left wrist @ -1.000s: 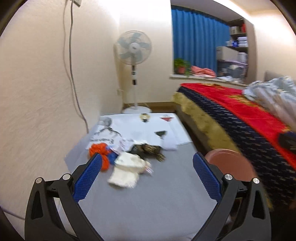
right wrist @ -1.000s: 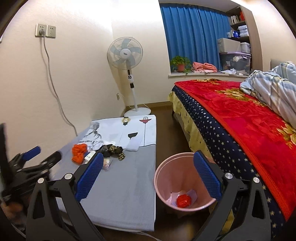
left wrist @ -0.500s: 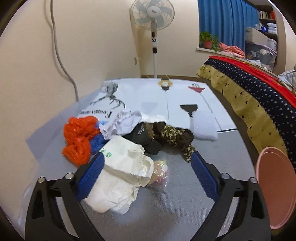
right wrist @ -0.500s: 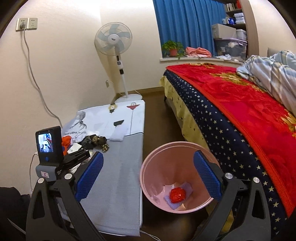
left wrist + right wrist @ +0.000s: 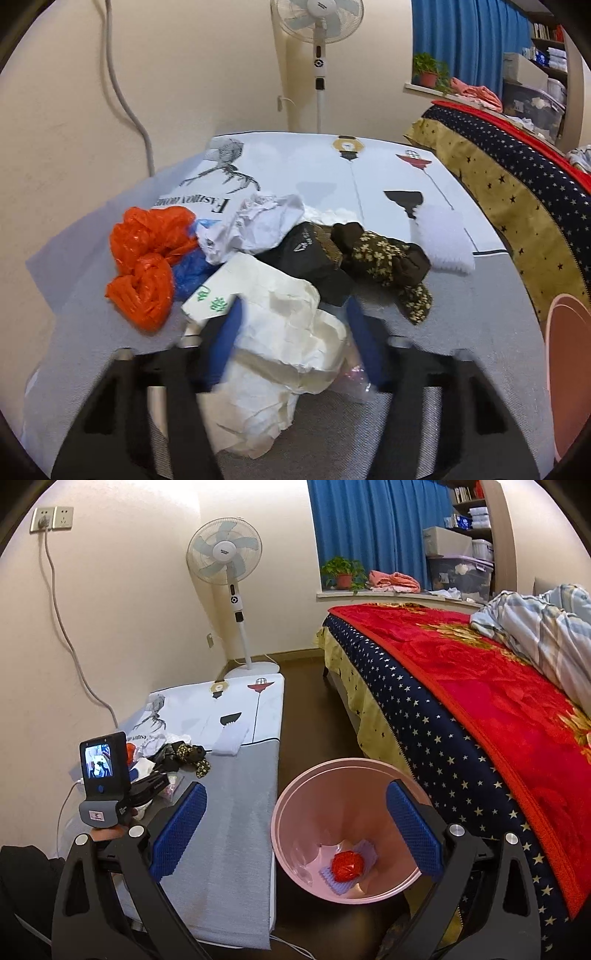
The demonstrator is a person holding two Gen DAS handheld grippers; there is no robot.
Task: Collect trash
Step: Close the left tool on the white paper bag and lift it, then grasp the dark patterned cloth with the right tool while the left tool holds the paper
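Left gripper pads pinch the white paper wad; right gripper hangs wide open above the bin.

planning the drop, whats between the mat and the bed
In the right wrist view, the pink bin stands on the bare floor strip between mat and bed.

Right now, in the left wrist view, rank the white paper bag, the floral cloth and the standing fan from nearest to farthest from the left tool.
1. White paper bag: between the left tool's fingers.
2. Floral cloth: ahead, slightly right.
3. Standing fan: by the far wall.
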